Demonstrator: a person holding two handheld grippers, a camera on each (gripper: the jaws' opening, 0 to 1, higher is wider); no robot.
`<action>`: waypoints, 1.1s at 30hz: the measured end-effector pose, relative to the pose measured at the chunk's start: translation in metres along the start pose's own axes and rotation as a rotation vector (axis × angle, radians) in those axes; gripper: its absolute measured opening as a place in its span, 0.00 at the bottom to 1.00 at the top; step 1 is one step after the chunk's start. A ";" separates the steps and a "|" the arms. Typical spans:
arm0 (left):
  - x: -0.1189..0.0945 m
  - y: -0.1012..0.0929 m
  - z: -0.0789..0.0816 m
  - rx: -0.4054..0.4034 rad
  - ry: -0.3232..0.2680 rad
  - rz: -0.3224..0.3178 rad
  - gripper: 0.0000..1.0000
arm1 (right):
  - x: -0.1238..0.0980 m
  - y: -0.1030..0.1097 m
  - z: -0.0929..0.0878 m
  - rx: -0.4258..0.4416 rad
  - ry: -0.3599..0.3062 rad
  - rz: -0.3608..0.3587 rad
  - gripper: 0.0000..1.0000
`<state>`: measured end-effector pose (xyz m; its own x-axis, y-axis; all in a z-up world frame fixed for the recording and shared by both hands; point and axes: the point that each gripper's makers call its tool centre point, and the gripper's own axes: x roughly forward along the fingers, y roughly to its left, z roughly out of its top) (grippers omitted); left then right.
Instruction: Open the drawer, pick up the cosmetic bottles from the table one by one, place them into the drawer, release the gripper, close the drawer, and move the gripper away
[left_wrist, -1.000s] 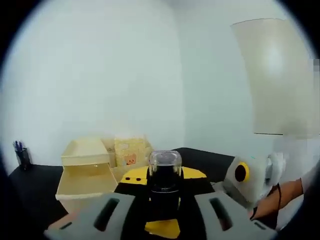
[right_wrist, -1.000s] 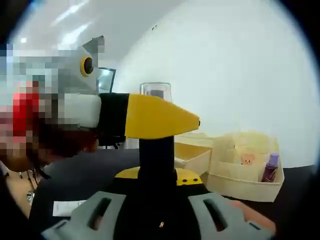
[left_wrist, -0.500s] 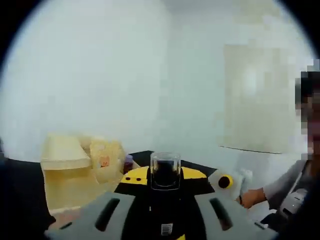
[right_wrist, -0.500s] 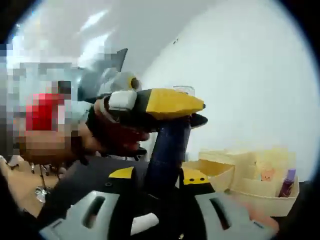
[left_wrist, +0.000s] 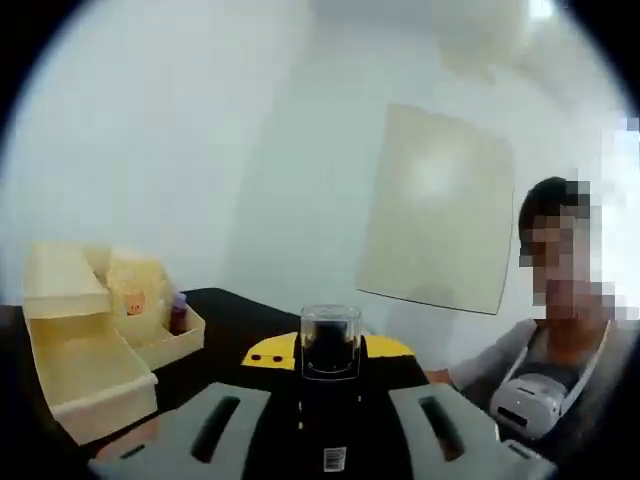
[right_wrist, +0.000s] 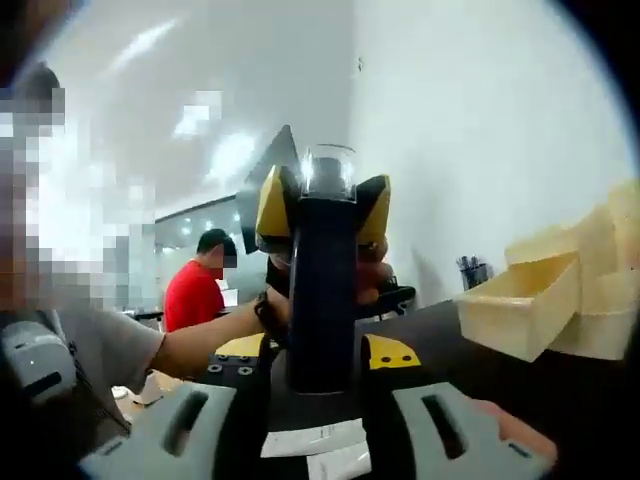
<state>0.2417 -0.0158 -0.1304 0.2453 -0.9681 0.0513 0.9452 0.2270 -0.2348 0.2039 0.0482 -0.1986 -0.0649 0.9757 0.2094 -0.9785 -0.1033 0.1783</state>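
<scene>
We see the pale yellow plastic drawer (left_wrist: 88, 375) pulled open, bare inside and unobstructed from above. Just beside it, the cream organiser tray (left_wrist: 150, 325) with a small purple bottle (left_wrist: 178, 314) blocks that side. Black tabletop (left_wrist: 240, 315) between them and our left gripper (left_wrist: 328, 400) lies free.

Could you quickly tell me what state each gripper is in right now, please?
Left gripper: shut on the dark cosmetic bottle with a clear cap.
Right gripper: shut on the same dark cosmetic bottle, lower down its body.

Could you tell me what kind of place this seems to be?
Probably an office or lab: a black table by a plain white wall, a cream drawer organizer, a pen cup, and ceiling lights over another person in red.
</scene>
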 end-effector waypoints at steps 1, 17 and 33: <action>0.000 0.000 -0.001 0.001 0.004 0.003 0.17 | 0.000 0.000 0.000 0.001 -0.003 0.002 0.32; 0.007 -0.002 -0.011 -0.007 0.022 -0.017 0.18 | -0.006 -0.007 0.012 0.021 -0.021 -0.023 0.20; -0.008 0.077 0.002 0.342 0.085 0.763 0.38 | -0.045 -0.093 0.021 0.022 -0.076 -0.545 0.19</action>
<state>0.3129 0.0093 -0.1473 0.8395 -0.5377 -0.0786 0.5434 0.8289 0.1326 0.3016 0.0093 -0.2040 0.4651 0.8725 0.1494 -0.8621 0.4081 0.3006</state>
